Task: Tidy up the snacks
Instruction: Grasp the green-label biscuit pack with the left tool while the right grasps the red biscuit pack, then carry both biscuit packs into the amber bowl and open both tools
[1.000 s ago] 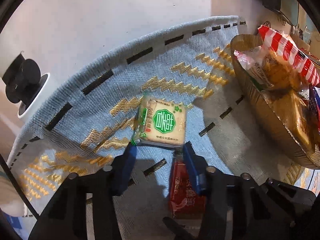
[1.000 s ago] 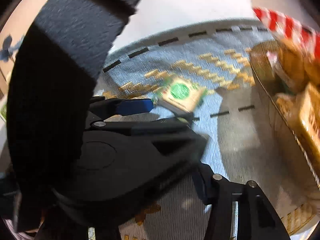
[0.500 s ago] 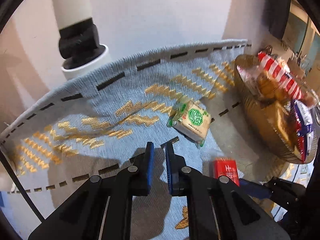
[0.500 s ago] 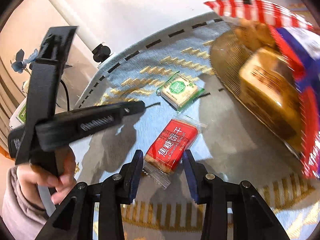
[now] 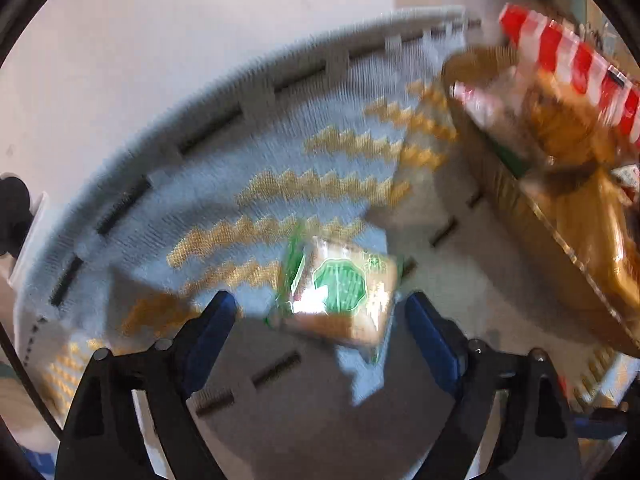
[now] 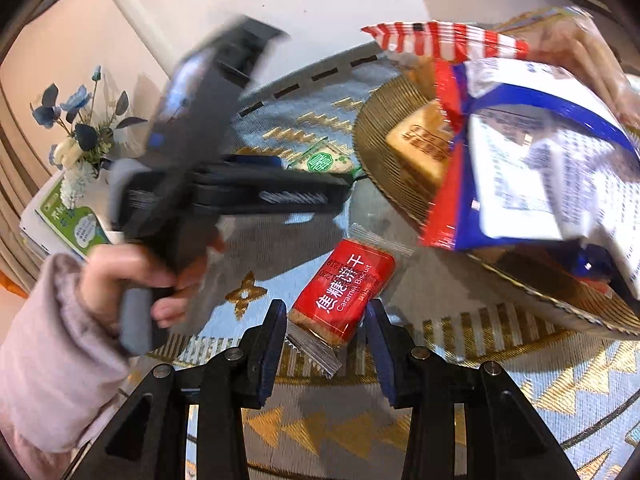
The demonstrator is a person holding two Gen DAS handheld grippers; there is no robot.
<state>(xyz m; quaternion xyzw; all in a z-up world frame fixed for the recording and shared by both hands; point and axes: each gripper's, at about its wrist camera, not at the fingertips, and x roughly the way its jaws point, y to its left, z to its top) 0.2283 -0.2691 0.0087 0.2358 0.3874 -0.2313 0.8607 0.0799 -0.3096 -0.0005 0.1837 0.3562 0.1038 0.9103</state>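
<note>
Between right gripper (image 6: 326,320) jaws, unclenched: red biscuit pack (image 6: 343,294), long axis up-right; left gripper (image 5: 316,316) jaws opening.

the desk (image 6: 520,412) is covered by a blue cloth (image 5: 280,148) with gold zigzags. on the cloth lie a green-label biscuit pack (image 5: 340,292), a red caramel biscuit pack (image 6: 344,292) and a gold tray (image 6: 384,136) piled with snacks.

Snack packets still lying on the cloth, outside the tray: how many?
2. The green-label packet lies between the left gripper's opening fingers; the red caramel biscuit lies at the right gripper. Others may be hidden.
</note>
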